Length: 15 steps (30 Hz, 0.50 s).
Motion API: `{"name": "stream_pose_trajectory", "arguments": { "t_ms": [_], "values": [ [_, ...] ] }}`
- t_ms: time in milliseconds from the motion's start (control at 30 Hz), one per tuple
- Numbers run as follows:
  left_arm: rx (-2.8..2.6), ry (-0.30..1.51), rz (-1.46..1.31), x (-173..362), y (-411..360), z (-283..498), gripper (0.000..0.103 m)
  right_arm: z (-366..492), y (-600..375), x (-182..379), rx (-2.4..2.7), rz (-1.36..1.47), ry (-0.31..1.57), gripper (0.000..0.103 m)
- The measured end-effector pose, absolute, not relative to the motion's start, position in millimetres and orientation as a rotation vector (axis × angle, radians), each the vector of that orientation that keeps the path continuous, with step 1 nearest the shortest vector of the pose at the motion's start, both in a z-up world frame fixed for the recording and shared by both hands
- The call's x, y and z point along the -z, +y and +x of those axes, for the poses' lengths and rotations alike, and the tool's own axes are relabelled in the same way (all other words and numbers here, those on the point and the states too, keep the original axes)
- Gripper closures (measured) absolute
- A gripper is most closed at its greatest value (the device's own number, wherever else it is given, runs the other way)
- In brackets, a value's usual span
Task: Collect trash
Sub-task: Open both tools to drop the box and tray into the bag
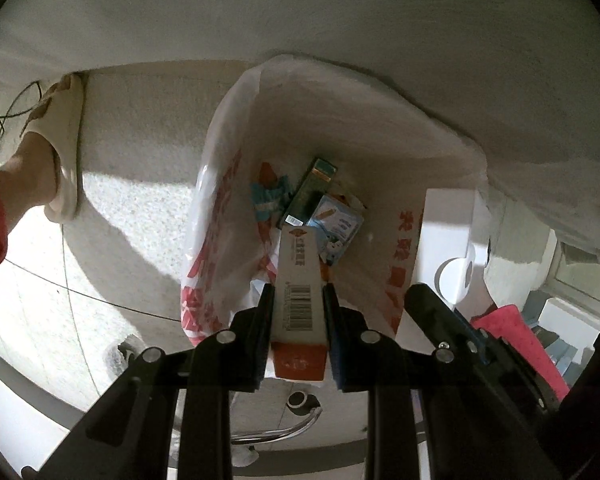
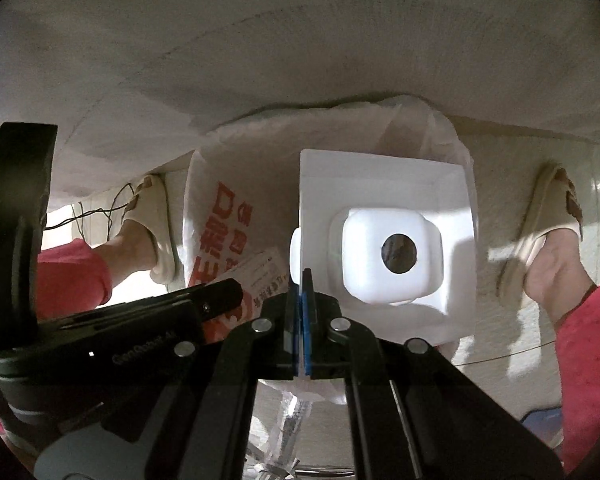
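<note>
In the left wrist view my left gripper [image 1: 299, 300] is shut on a white and orange carton with a barcode [image 1: 300, 300], held over the open mouth of a white plastic bag with red print [image 1: 204, 240]. Several packets and a dark green box [image 1: 312, 190] lie at the bag's bottom. In the right wrist view my right gripper [image 2: 303, 280] is shut on the edge of a white plastic tray-like container with a round hole [image 2: 384, 248], held over the same bag [image 2: 216, 216]. The carton [image 2: 260, 276] shows at its left.
The person's feet in cream slippers stand on the speckled floor either side of the bag [image 1: 60, 160] [image 2: 540, 224]. A thin wire [image 2: 96, 208] lies by the left foot. A red cloth [image 1: 516, 332] lies at the right. A metal chair base [image 1: 296, 432] is below.
</note>
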<state>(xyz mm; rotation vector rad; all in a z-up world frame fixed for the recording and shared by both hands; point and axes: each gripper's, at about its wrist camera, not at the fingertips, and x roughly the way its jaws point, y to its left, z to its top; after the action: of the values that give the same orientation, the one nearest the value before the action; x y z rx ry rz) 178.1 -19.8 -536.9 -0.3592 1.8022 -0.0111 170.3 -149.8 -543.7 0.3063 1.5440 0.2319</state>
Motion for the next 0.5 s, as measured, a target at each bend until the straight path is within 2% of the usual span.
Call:
{"name": "stream_pose_trajectory", "arguments": {
  "t_ms": [400,500],
  "values": [
    [-0.017,1.842,-0.4,552,-15,182,0.079,173,-159,566,-0.236,0.365,1.603,0.1],
    [-0.018,1.853,-0.406,556,-14,183,0.077,174,-162,568,-0.225,0.366,1.61,0.097]
  ]
}}
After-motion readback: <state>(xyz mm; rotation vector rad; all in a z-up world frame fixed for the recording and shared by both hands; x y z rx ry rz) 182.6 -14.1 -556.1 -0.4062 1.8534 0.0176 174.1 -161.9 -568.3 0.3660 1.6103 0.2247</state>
